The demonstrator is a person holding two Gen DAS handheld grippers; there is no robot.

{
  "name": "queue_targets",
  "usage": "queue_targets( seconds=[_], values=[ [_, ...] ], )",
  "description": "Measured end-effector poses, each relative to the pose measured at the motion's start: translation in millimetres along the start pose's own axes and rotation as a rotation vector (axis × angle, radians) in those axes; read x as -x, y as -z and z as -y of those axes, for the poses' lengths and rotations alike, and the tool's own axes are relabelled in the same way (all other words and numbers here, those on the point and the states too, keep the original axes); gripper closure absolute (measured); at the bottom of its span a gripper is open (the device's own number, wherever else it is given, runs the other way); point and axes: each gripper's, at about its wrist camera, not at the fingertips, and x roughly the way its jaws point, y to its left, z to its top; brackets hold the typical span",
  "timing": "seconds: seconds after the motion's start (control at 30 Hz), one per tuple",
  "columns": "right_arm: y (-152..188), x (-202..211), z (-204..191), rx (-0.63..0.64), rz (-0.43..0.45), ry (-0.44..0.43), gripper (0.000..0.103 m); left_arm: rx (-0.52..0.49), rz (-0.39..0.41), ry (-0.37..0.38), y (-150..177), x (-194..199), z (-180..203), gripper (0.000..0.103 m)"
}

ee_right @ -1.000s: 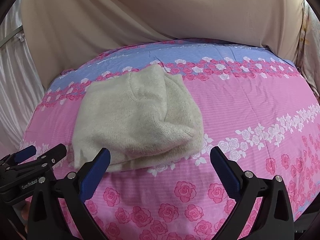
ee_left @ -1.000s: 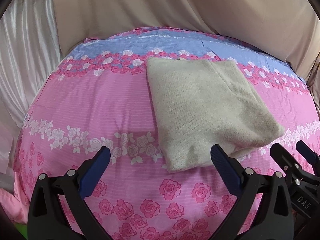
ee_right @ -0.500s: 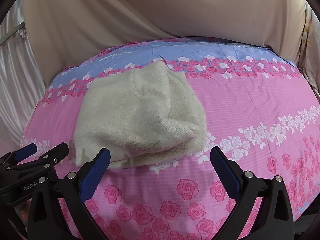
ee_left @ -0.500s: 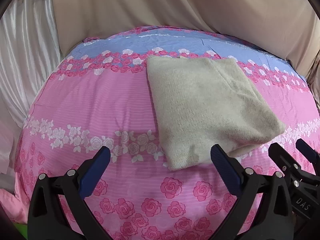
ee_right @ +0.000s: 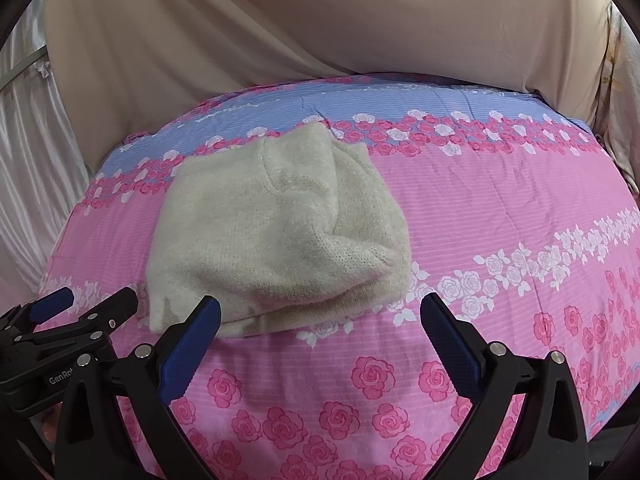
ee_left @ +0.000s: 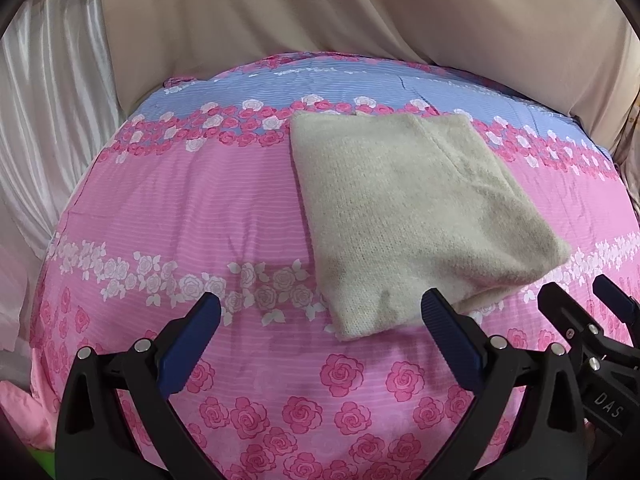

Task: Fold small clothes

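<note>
I've got the cream fuzzy knitted garment [ee_left: 408, 216] lying folded into a rough rectangle on the pink rose-print bedsheet [ee_left: 192, 200], w/ its far edge reaching the sheet's blue striped band [ee_left: 328, 80] and its near edge just ahead of my grippers. My left gripper [ee_left: 320, 328] sits low over the sheet, fingers spread wide, nothing between the blue ribbed pads [ee_left: 188, 348]; the right-hand pad overlaps the garment's near corner in this view, but I can't tell if it touches. From the left cam the right gripper [ee_left: 584, 308] pokes in at the lower right edge, near the garment's thick folded side, and looks spread too. On the right cam, my right gripper [ee_right: 320, 328] is also wide open and empty, w/ its left pad in front of the garment's [ee_right: 276, 236] near edge; again contact unclear. Here the garment looks lumpier, w/ a rolled fold along the near right side and a ribbed seam up top. The left gripper [ee_right: 76, 300] shows at lower left, just beside the garment's left corner, tips apart. Behind the bed hangs a beige draped cloth [ee_right: 320, 28], and a shiny white satin curtain [ee_left: 48, 128] runs down the left.
</note>
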Motion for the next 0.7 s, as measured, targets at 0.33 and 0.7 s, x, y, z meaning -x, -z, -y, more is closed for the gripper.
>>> queue_targets(
  seconds=[0.33, 0.7],
  values=[
    [1.3, -0.7, 0.0, -0.003, -0.003, 0.003, 0.005, -0.003, -0.001, 0.002, 0.4, -0.8, 0.2, 0.005],
    [0.9, -0.9, 0.6, -0.002, -0.004, 0.001, 0.005, -0.026, 0.0, -0.003, -0.1, -2.2, -1.0, 0.007]
  ],
)
